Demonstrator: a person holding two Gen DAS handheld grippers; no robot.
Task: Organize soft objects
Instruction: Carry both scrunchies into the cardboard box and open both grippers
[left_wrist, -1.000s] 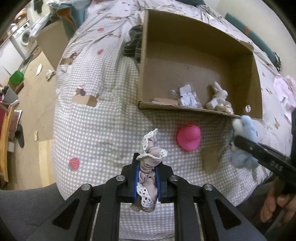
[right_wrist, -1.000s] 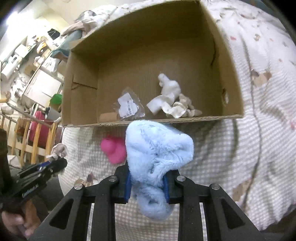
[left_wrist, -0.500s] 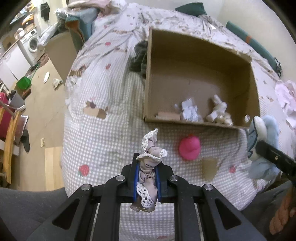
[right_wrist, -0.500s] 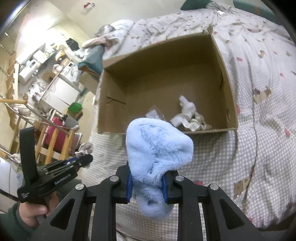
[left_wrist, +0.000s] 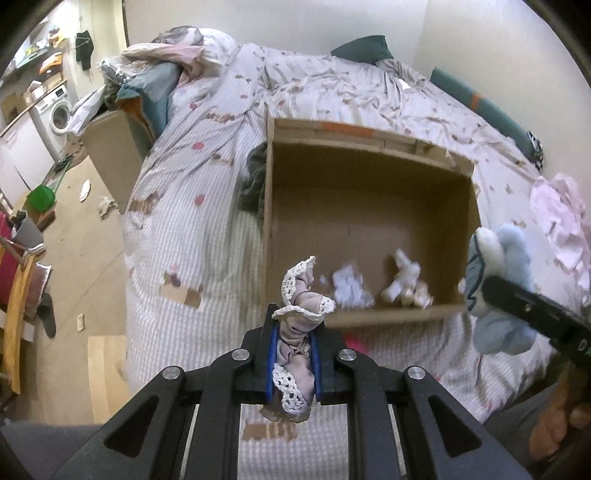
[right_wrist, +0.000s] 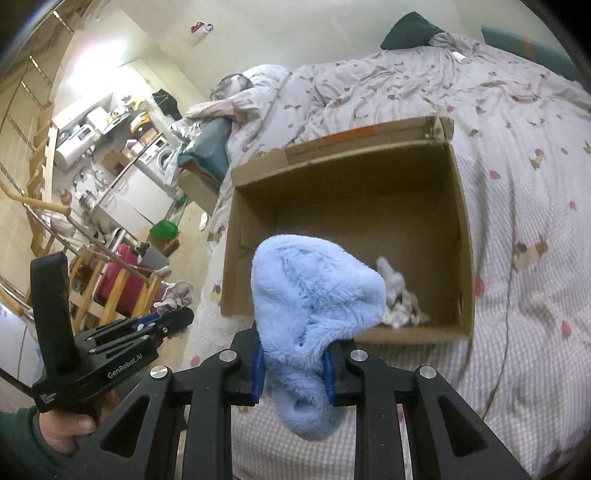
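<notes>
The big open brown cardboard box (left_wrist: 369, 206) sits on the bed with the checked cover (left_wrist: 207, 229). Both held things have to go up and forward to get over its near wall, and that is what the next move turns on.

The left gripper (left_wrist: 293, 363) has its fingers closed tight on a small pink cloth with a white lace edge (left_wrist: 301, 306). The cloth stands up tall between the fingers, and its top pokes up in front of the box's near wall, toward the left part of the box. The right gripper (right_wrist: 293, 363) has its fingers closed tight on a fluffy light blue soft toy (right_wrist: 314, 299). The toy bulges out above the fingers and hangs down below them too. It is in front of the near wall, about the middle of the box.

Both grippers are on the near side of the box, not yet over it. I cannot say which one is closer.

Inside the box, by the near wall, lie a small white soft toy (right_wrist: 397, 295) and a crinkly white packet (left_wrist: 349, 288). The rest of the box floor is bare. A bit of a bright pink thing (left_wrist: 356, 341) shows on the bed just outside the near wall.
</notes>
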